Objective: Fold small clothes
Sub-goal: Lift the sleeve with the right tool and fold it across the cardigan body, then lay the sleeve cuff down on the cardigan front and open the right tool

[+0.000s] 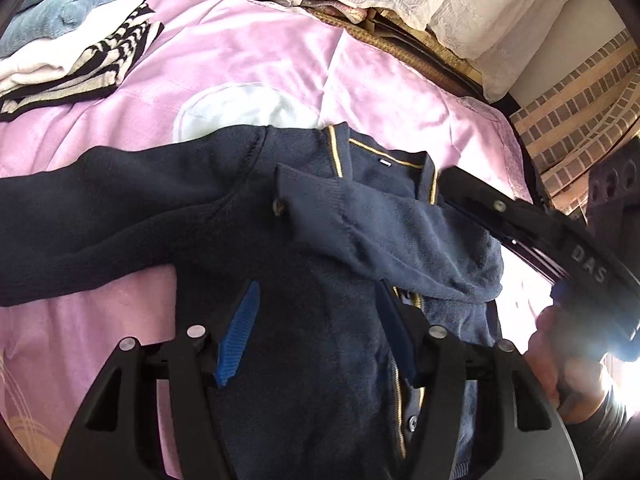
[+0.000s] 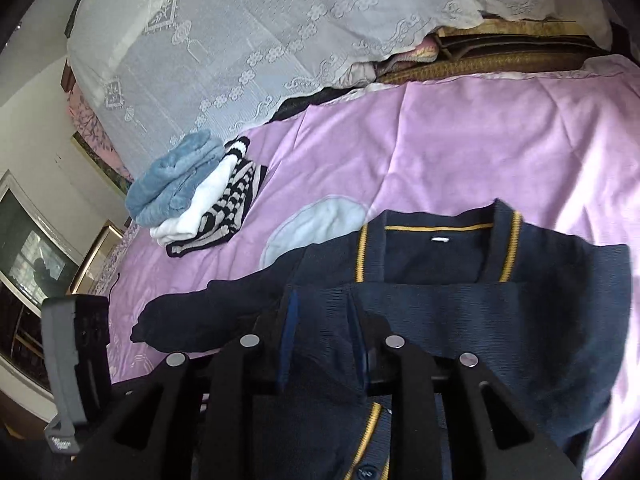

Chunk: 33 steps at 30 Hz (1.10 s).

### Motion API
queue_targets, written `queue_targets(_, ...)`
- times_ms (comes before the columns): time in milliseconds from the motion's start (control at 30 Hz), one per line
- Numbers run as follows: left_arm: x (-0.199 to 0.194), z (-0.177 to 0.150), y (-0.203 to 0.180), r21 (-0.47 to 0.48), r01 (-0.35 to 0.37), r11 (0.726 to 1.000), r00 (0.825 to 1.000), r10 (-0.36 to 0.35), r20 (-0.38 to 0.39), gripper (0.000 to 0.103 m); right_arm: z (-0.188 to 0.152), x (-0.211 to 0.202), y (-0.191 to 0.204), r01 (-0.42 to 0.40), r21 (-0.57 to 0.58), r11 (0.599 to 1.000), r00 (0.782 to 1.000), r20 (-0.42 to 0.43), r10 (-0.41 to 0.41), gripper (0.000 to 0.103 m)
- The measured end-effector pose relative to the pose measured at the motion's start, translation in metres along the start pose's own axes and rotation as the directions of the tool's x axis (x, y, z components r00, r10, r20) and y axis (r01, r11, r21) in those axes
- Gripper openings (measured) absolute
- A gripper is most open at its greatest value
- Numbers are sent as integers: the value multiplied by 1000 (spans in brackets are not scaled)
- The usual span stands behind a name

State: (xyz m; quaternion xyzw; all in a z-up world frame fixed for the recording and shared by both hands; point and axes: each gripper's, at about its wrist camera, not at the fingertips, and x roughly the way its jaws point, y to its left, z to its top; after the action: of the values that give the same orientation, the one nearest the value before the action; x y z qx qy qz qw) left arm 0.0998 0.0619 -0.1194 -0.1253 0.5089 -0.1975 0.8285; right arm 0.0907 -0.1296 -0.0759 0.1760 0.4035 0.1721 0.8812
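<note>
On the pink bedspread point(image 2: 460, 140) one navy cardigan point(image 2: 540, 320) is spread beside three folded garments point(image 2: 200, 200); both grippers point(image 1: 316, 332) point(image 2: 324, 340) are held apart, gripping nothing.

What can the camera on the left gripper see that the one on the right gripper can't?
Only the left wrist view shows the right gripper from outside, the hand holding it, and a brick wall. Only the right wrist view shows framed pictures against a wall. Both show the navy cardigan with one sleeve folded across its chest, the pink bedspread, the folded pile of clothes and the lace cover.
</note>
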Motion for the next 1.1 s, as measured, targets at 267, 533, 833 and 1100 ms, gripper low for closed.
queue_targets(267, 36, 20, -2, -42, -15, 999, 999, 13, -38, 62, -30, -47, -61, 152, 85, 985, 988, 16, -154, 28)
queue_targets(533, 52, 36, 3, 10, -152, 988, 988, 152, -11, 27, -37, -60, -124, 256, 225, 940, 964, 8, -264, 14)
queue_targets(833, 18, 34, -4, 45, -152, 987, 987, 150, 49, 25, -46, -42, -153, 314, 252, 915, 949, -93, -300, 3)
queue_targets(1100, 37, 46, -58, 151, -76, 986, 996, 70, 50, 30, -6, -40, -149, 271, 264, 925, 960, -11, -278, 5)
